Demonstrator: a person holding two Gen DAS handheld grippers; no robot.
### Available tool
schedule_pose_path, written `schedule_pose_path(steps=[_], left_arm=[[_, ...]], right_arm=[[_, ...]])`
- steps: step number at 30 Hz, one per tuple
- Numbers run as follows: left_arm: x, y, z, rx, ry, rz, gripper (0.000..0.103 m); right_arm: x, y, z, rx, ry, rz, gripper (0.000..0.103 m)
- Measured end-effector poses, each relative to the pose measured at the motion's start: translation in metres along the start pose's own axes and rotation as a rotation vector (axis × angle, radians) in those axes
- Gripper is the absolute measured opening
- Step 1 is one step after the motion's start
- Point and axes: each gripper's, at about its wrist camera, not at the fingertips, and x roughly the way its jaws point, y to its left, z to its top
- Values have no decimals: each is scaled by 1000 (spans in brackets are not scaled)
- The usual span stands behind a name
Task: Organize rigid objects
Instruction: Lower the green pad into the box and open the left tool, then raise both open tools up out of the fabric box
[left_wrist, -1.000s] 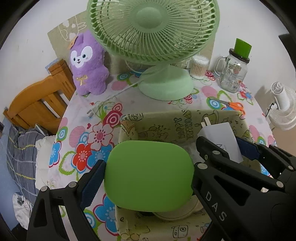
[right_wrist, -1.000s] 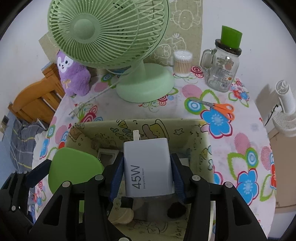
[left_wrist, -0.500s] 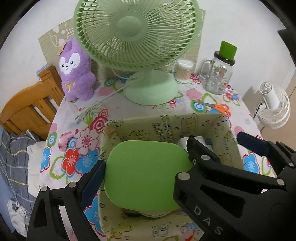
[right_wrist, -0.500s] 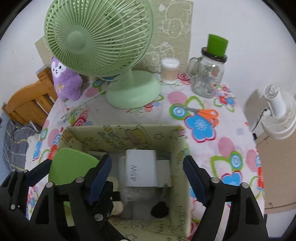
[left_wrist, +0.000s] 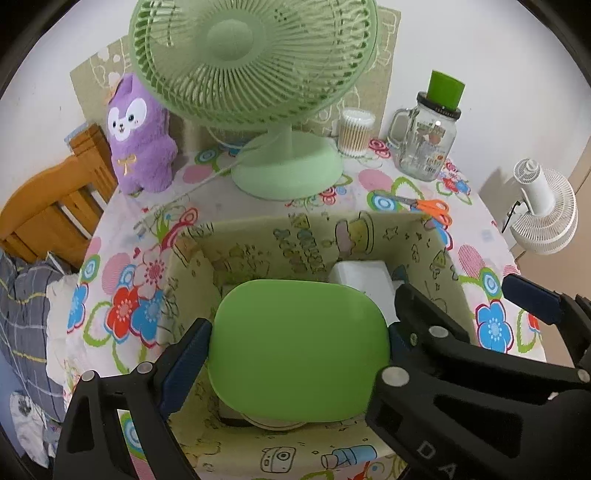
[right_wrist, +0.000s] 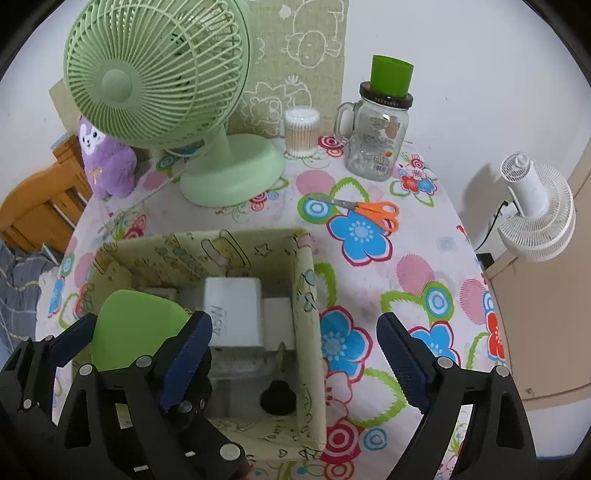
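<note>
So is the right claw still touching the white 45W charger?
Apart. The right wrist view shows the right claw open, its fingers clear of the white 45W charger, which lies inside the patterned box.

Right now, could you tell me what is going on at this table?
A person is sorting items into the patterned box. The left tongs hold a green rounded object over the box. The right tongs are open and empty, with the white 45W charger lying inside the box.
</note>
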Motion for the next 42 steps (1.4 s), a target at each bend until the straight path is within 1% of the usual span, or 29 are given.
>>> schedule_pose_path(steps=[11, 15, 20, 23, 32, 42], left_arm=[[12, -1, -8, 12, 14, 4, 95], [16, 1, -7, 15, 14, 6, 95], [26, 2, -4, 2, 30, -5, 97], [29, 0, -5, 13, 34, -7, 97], [23, 2, -4, 14, 31, 0, 100], [6, 5, -10, 28, 15, 21, 101]], right_arm=[[14, -1, -8, -5, 27, -16, 95], [19, 0, -7, -12, 30, -18, 96], [27, 2, -2, -16, 46, -42, 97], [31, 2, -2, -27, 53, -45, 97], [27, 0, -3, -2, 51, -26, 97], [14, 2, -11, 14, 37, 1, 97]])
